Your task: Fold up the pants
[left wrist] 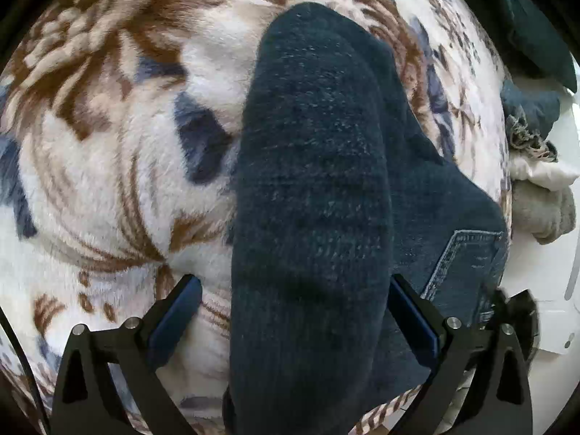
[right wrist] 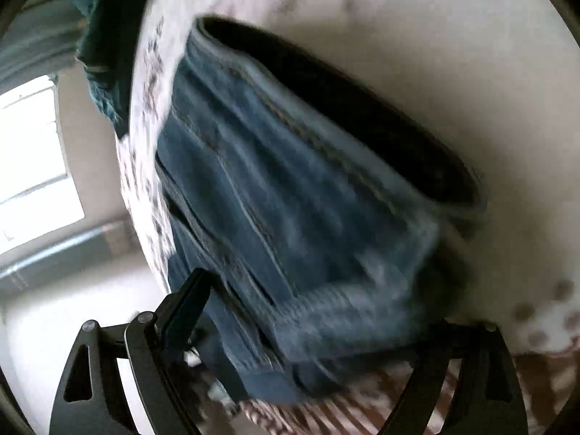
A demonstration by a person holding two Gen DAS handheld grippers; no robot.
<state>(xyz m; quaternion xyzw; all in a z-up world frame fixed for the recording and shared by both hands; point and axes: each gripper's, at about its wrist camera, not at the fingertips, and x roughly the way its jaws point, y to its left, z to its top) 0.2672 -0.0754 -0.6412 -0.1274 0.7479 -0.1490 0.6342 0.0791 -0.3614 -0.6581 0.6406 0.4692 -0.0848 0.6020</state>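
My jeans [left wrist: 311,195] lie folded lengthwise up the frame's centre on the floral blanket [left wrist: 108,166], flat for halving. Left claw [left wrist: 295,322] straddles them, spread apart; right claw's [right wrist: 326,330] state I cannot tell.

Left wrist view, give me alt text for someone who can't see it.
Dark blue jeans lie folded lengthwise on a fluffy brown-and-white patterned blanket, running between the open jaws of the left gripper. A back pocket shows at right.
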